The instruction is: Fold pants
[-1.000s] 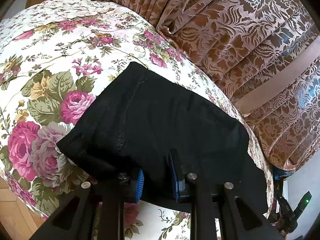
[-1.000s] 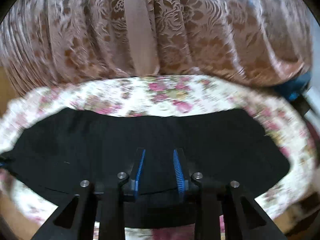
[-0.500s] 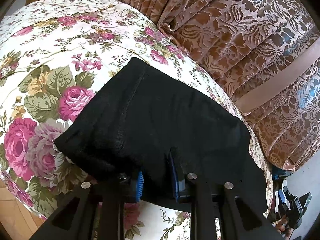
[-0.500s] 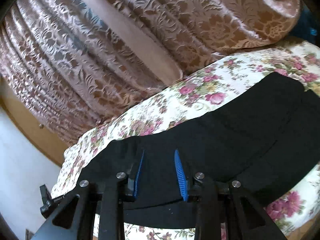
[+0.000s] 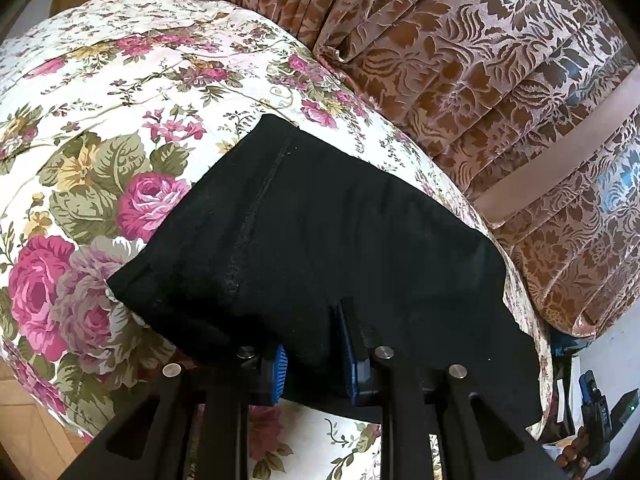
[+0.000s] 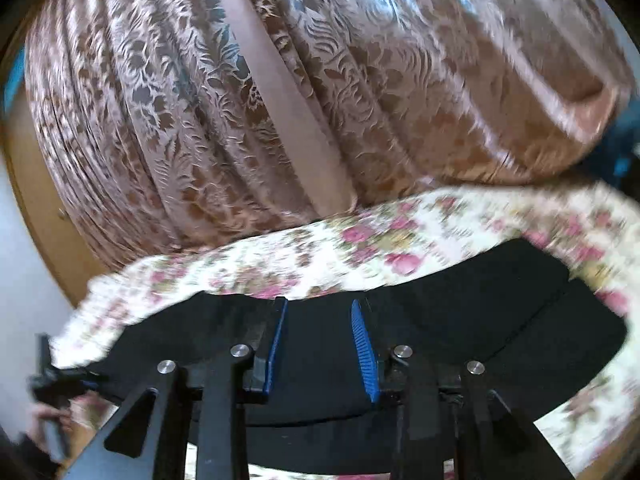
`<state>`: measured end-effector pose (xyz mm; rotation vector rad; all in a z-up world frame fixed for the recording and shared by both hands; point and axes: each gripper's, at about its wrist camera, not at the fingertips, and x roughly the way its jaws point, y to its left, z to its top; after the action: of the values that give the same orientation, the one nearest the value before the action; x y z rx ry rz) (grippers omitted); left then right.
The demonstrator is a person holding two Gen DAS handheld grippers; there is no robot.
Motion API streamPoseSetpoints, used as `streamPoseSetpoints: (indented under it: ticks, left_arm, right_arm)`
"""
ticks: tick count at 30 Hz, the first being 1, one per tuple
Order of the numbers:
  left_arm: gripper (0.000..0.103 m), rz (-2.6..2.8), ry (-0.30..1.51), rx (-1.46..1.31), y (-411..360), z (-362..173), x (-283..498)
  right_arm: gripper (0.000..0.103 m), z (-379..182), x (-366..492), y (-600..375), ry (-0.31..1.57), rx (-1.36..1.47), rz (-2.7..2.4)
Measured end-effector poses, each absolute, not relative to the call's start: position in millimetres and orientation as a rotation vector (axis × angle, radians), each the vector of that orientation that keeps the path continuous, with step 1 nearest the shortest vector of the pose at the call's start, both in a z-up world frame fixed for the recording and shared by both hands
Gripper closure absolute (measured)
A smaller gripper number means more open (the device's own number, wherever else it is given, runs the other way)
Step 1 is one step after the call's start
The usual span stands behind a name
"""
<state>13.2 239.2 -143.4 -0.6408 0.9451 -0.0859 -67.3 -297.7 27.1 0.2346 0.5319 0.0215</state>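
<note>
The black pants [image 5: 340, 240] lie folded across a floral bedspread [image 5: 100, 128], with a stitched seam running towards my left gripper [image 5: 314, 336]. That gripper is shut on the near edge of the pants, and the cloth bunches between its blue pads [image 5: 280, 372]. In the right wrist view the pants [image 6: 500, 320] spread flat below my right gripper [image 6: 319, 304]. Its blue pads [image 6: 364, 352] stand apart above the cloth and pinch nothing. The left gripper [image 6: 52, 376], in a hand, shows at the lower left there.
A brown patterned curtain [image 6: 280, 100] with a plain band hangs behind the bed. Wooden floor [image 5: 24, 420] shows below the bed's near left edge. The right gripper's body [image 5: 596, 400] and fingers of a hand sit at the far lower right, beside the bed's end.
The right gripper has swung and lifted over the pants, its view now blurred, and its pads stand slightly wider. The left gripper keeps its hold in the same place.
</note>
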Motion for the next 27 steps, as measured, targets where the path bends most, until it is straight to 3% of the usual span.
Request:
streamPoseSetpoints:
  ticks: [7, 17, 22, 27]
  left_arm:
    - [0.08, -0.049, 0.952, -0.594, 234.5, -139.5, 14.7]
    - [0.077, -0.014, 0.943, -0.54, 229.9, -131.3, 14.9]
    - [0.07, 0.012, 0.94, -0.546, 233.9, -132.3, 12.8]
    - [0.071, 0.019, 0.956, -0.558, 235.6, -136.3, 14.3]
  right_arm:
    - [0.069, 5.5, -42.9, -300.1, 0.683, 0.137, -0.189]
    - [0.069, 1.6, -36.1, -276.7, 0.692, 0.039, -0.232]
    - [0.069, -5.0, -31.8, -278.2, 0.719, 0.049, -0.24]
    - [0.069, -17.8, -35.4, -300.9, 0.756, 0.092, -0.286]
